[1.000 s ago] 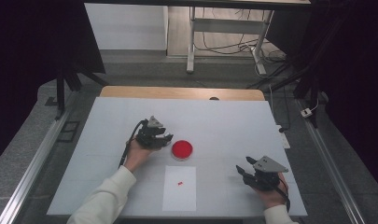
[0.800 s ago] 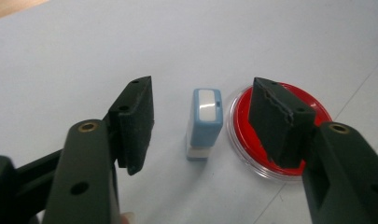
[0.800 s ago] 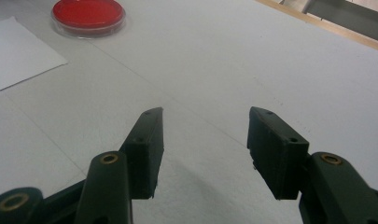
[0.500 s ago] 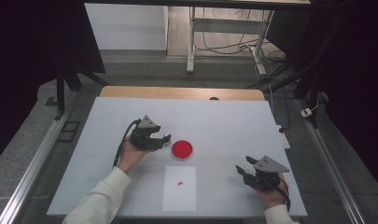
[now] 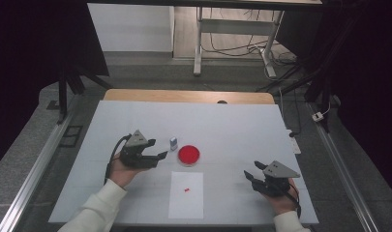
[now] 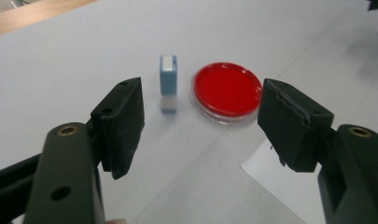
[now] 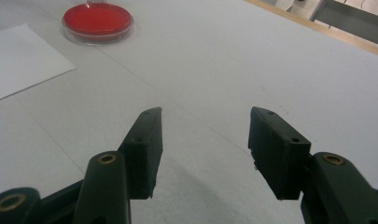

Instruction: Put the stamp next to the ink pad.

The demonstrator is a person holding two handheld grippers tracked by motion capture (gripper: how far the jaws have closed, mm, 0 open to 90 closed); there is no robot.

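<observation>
The left gripper [image 5: 157, 154] stood released, its jaws having just been opening, nothing pinched between them. In the left gripper view the pads [image 6: 123, 123] framed bare table, and the small blue-and-white block [image 6: 168, 81] stood upright just beyond them, free of both. Right beside that block, not touching it, sat the red round dish [image 6: 227, 90], clear rim showing all the way round.

From the high view, block [image 5: 173, 142] and dish [image 5: 189, 154] sat near the middle of the white table [image 5: 232, 125], the block just to the left of the dish and a little farther back. Nearer the person lay a white sheet of paper [image 5: 186, 203] with a tiny red mark [image 5: 187, 190] on it, its far edge close to the dish but apart from it.

Over on the right, the right gripper [image 5: 249, 176] hovered well apart from everything, jaws parted and empty; the right gripper view showed plain tabletop between its pads [image 7: 144, 149], the dish [image 7: 97, 20] far off at upper left.

Plenty of open room: the whole far half of the table was free, up to the wooden strip [image 5: 184, 95] along the far edge. The right gripper sat close to the near right corner.
</observation>
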